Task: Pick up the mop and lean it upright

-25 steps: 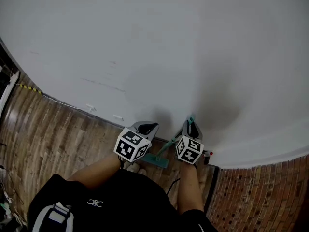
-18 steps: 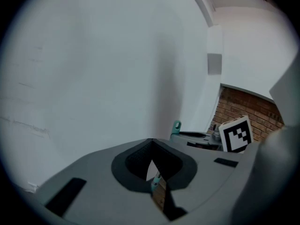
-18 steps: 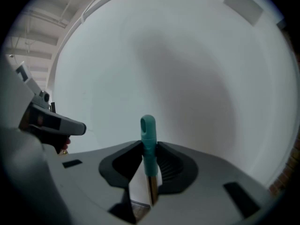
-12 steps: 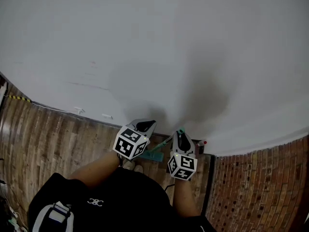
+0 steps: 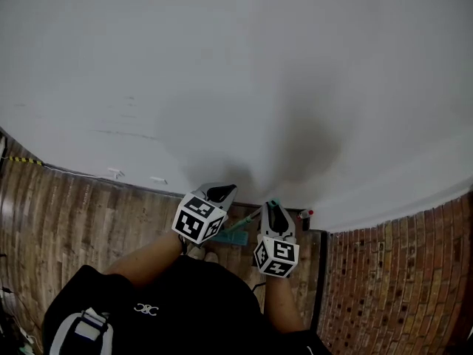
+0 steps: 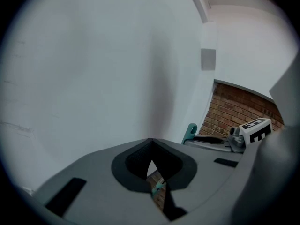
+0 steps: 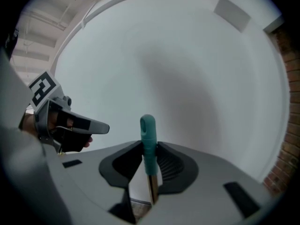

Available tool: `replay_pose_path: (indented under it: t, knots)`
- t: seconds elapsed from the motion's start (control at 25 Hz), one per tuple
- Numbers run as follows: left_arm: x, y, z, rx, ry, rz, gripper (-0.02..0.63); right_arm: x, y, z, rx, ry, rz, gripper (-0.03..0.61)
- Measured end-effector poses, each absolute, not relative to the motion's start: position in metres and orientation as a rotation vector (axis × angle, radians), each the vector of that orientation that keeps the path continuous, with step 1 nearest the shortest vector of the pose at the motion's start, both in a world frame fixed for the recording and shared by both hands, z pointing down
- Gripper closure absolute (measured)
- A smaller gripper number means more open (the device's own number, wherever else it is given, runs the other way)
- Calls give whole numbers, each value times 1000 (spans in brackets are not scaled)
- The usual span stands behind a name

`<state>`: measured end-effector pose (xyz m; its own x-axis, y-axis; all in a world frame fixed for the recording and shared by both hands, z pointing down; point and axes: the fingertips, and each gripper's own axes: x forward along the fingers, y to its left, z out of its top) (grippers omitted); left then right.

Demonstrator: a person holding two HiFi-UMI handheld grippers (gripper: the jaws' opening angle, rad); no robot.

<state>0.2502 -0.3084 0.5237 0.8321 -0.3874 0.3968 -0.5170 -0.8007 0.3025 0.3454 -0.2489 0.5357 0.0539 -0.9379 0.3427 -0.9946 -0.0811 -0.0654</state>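
**At the foot of the white wall: mop handle drawn back, not yet leaning**

At the corner where the white painted wall [image 5: 236,72] meets the red brick wall [image 5: 399,272], the person stands close in on the brown wood-plank floor [image 5: 74,213]. The right gripper [image 5: 275,211] clamps the long mop [image 5: 247,220] just below its teal plastic grip [image 7: 148,135]. The flat teal head [image 5: 233,237] rests on the planks between the two grippers.

Change noted: a second ago the grip top sat nearer the wall. It and the right gripper have since come back towards the body and slightly left. The handle appears to stand clear of the plaster, so the lean is not done.

The left gripper [image 5: 222,192] is pinched closed on nothing and hovers just beside the shaft.

Room: open floor to the left. The right is tight, with brick and a small red-capped item [image 5: 304,214] near the skirting, too small to identify. The straightest way looks forward, onto bare wall.
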Motion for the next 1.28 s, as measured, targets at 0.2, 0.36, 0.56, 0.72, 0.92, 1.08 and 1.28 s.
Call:
replay_pose_path:
  t: [0.2,0.36,0.56,0.72,0.92,1.08,1.28]
  knots:
    - [251,-307,525,2605,-673,452,618,348,-247,536,2139,-1992,451,472]
    - [250,-307,527,2603,-676,461,618,349,-250,537,2144,-1997,458,472]
    - [248,-304,525,2601,-686,463,618,350,-253,536,2142,-2008,460,471]
    - [241,-308,524,2596,-709,454,618,346,-261,538,2131,-2024,461,471]
    - [232,-310,523,2586,-743,450,618,346,-278,541,2112,-2045,460,469]
    - [221,-311,524,2574,-780,449,618,351,-303,546,2104,-2047,464,469]
    - [199,-314,524,2549,-849,452,618,354,-336,552,2083,-2039,445,469]
